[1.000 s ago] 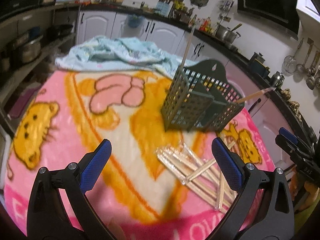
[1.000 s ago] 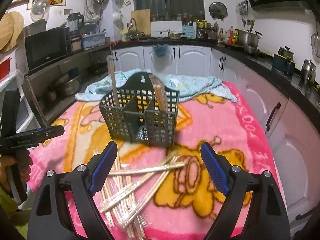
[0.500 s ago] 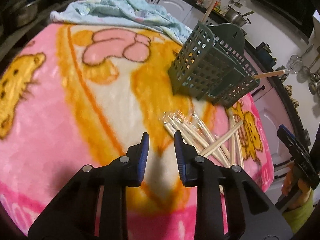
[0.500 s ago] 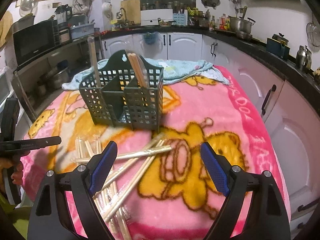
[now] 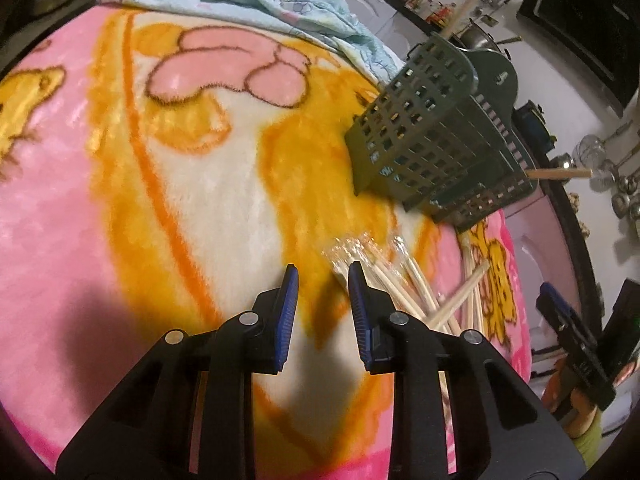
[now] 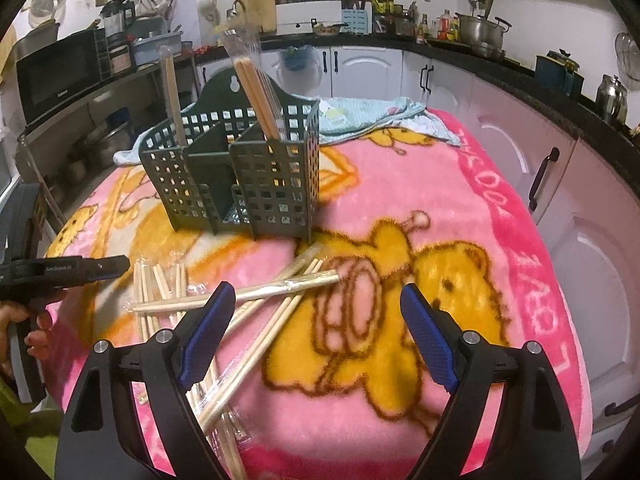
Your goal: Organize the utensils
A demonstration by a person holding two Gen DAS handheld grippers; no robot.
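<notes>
Left gripper [image 5: 320, 276] narrowly parted, empty, over pink cartoon blanket [image 5: 80, 220]. Wrapped wooden chopsticks [image 5: 400, 280] just right of its tips. Dark green slotted plastic caddy [image 6: 240, 176] beyond wide-open, empty right gripper [image 6: 316, 300].

A lived-in home kitchen: white cabinet doors [image 6: 372, 70] run beneath a dark countertop [image 6: 500, 62] crowded with bottles and a steel stockpot [image 6: 482, 32]. A microwave [image 6: 56, 72] sits on a side shelf, a wooden cutting board [image 6: 256, 6] leans by the window, and ladles [image 5: 624, 196] hang on the wall.
</notes>
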